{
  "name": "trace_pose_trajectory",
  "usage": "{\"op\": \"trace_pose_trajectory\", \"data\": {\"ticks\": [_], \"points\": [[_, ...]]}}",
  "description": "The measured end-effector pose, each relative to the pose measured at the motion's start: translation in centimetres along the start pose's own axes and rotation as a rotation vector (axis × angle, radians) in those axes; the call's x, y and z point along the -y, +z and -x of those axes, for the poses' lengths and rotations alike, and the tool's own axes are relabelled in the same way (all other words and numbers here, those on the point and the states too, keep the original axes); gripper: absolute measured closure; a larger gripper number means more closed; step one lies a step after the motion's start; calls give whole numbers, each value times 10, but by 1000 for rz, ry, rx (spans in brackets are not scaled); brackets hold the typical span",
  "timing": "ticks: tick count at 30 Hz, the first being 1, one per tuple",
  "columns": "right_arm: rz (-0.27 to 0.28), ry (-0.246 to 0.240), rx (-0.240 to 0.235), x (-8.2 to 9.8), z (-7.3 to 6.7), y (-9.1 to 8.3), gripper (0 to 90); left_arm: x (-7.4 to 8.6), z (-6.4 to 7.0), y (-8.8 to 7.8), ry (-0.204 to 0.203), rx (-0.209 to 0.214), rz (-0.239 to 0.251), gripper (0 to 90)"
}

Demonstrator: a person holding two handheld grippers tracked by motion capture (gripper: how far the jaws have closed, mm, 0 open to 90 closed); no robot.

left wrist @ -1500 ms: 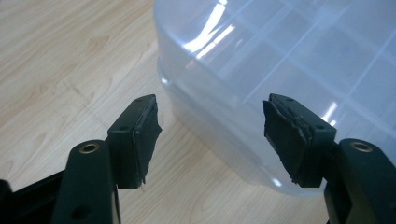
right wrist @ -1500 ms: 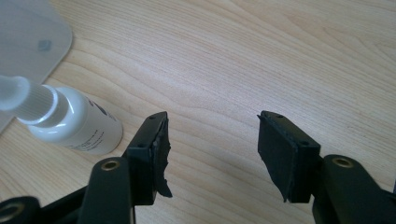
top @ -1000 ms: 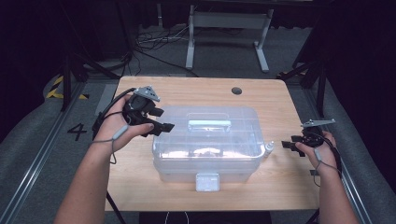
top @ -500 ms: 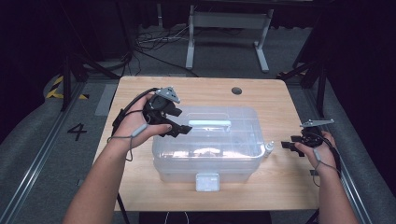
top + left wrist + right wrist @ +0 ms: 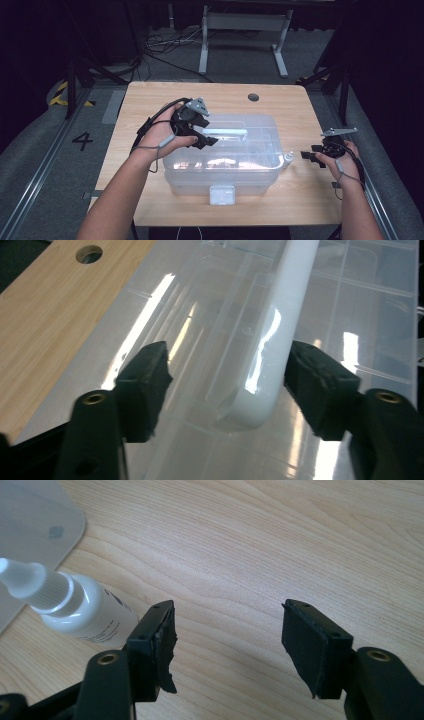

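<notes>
Clearly the work in hand is the clear plastic box (image 5: 222,155) on the table (image 5: 150,100), and its white handle (image 5: 226,132) is the place to take hold. The left tongs (image 5: 209,136) hover over the lid with jaws wide; they have just been closing a little, and in the left gripper view the end of the handle (image 5: 272,345) lies between the pads (image 5: 150,375) without being pressed. The right pad stands just beside it, the left pad well apart.

By the look of it, the box is stiff but thin-walled and light, with a glossy lid that would slip under the pads. The handle is a rigid rounded bar, smooth too, so a grip across its middle seems safer than at the end. A white latch (image 5: 222,194) sits on the near wall, apparently still shut.

Inside, pale shapes show through the plastic; what they are cannot be told.

The right tongs (image 5: 306,155) rest open at the box's right, nothing between the jaws. A small white bottle (image 5: 75,611) lies just beyond the left jaw, its nozzle toward the box corner.
</notes>
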State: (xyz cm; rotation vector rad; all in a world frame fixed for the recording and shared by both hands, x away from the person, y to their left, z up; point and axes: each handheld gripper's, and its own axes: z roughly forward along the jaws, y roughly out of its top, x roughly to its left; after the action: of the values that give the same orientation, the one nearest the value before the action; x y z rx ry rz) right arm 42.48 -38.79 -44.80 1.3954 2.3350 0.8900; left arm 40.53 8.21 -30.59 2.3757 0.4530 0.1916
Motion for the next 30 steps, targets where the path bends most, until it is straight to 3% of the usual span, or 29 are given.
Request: {"op": "trace_pose_trajectory", "data": {"ticks": [5,8,12,13,18,24,30], "points": [[-2,-2,4,0,0,1,391,-2,3,8,49,16,-5,544],[-1,-5,1,0,-1,1,391,-4,5,11,56,25,2,567],[4,-10,3,0,-1,0,391,-5,8,11,57,26,4,712],[5,-10,3,0,0,0,391,-6,8,11,61,6,-2,712],[8,-13,2,0,0,0,391,-5,7,11,38,13,10,724],[23,-12,5,-1,-1,-2,392,-9,7,6,46,9,20,715],[50,-26,5,-1,-3,-9,401,-15,7,3,56,-6,-11,714]]}}
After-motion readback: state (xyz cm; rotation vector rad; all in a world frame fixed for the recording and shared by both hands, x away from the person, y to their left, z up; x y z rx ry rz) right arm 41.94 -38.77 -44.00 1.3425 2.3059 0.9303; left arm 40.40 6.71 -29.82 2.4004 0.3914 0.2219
